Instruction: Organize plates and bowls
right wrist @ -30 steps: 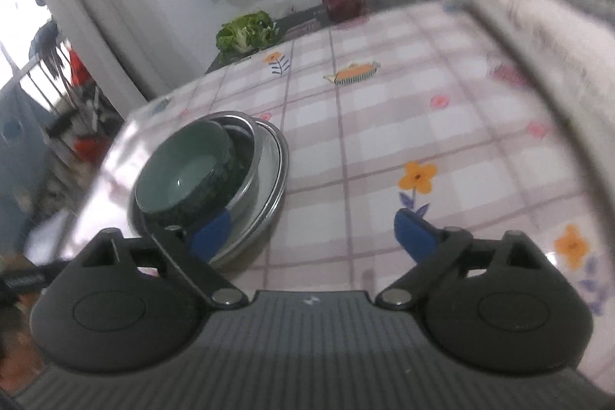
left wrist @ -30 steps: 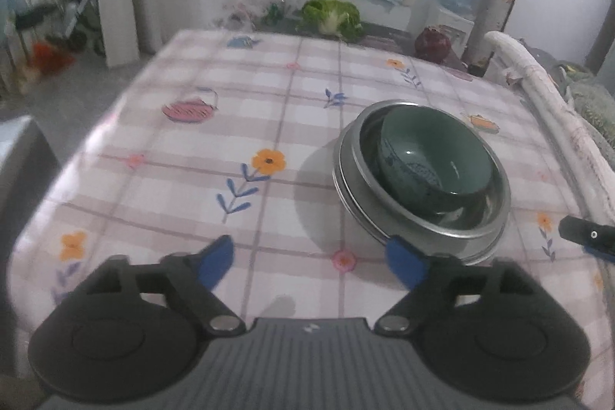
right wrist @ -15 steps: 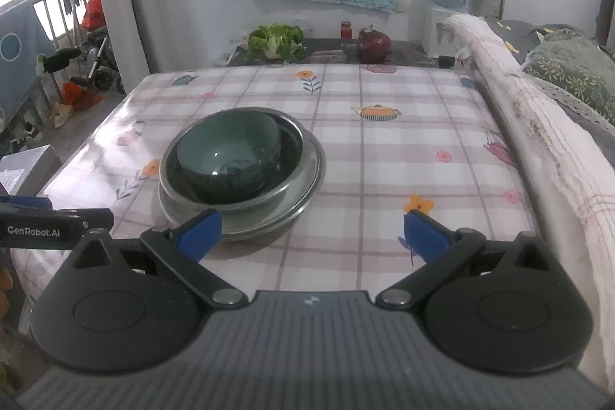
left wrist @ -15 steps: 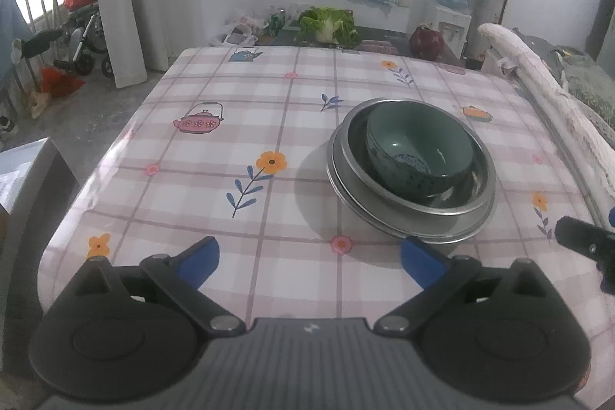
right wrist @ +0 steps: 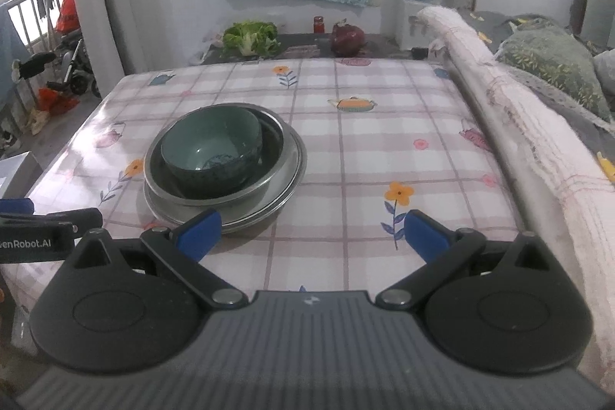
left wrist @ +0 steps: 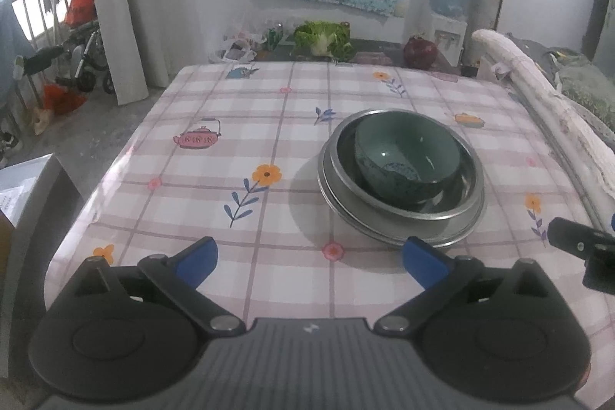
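The green bowl (left wrist: pixel 407 156) hides the bottom of the steel bowl (left wrist: pixel 467 175) it sits in. The plate (left wrist: pixel 442 235) beneath shows only its rim. The right gripper (left wrist: pixel 584 248) is cut off by the left view's edge.

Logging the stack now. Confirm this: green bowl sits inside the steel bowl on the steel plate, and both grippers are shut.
One error: the left gripper and right gripper are open, fingers spread, holding nothing, as both wrist views show. The green bowl does sit inside the steel bowl on the steel plate.

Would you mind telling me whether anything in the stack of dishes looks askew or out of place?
Slightly. The green bowl sits off-centre in the metal bowl, against its wall and apparently tilted. The metal plate beneath lies flat. Nothing looks spilled or damaged.
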A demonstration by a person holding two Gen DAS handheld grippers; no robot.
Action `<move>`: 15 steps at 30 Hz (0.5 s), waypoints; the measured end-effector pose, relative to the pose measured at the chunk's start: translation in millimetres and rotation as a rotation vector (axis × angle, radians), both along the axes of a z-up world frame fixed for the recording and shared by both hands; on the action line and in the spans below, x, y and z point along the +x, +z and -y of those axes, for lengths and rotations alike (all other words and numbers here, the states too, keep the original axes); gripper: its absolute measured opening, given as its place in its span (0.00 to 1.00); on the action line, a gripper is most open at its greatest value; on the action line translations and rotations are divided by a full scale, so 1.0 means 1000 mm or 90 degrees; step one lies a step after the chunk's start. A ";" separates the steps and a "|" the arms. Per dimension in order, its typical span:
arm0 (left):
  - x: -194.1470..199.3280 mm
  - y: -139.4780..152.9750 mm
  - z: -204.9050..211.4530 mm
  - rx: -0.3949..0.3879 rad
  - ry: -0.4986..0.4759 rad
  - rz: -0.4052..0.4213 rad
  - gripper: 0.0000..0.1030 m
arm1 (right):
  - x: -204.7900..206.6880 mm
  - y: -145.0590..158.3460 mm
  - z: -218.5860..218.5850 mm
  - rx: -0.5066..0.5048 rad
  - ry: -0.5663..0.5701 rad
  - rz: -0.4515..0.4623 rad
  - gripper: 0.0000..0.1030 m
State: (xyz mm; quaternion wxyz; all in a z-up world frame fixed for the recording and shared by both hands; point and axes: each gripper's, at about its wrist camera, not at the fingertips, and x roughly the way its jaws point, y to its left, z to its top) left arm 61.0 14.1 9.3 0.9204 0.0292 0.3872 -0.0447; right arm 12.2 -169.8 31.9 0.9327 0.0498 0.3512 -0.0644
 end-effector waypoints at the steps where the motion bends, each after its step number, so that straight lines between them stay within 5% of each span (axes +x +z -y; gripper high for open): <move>1: -0.001 0.001 0.000 0.003 0.004 0.004 1.00 | 0.001 0.001 0.000 -0.002 -0.004 0.003 0.99; 7: -0.003 0.007 0.008 0.056 -0.012 0.041 1.00 | -0.006 0.016 0.001 0.001 -0.013 0.039 0.99; 11: 0.000 0.008 0.002 0.010 -0.003 0.029 1.00 | -0.009 0.022 0.002 0.009 -0.013 0.063 0.99; 15: 0.007 0.001 0.003 0.012 -0.006 -0.009 1.00 | 0.002 0.010 0.006 0.051 -0.008 0.021 0.99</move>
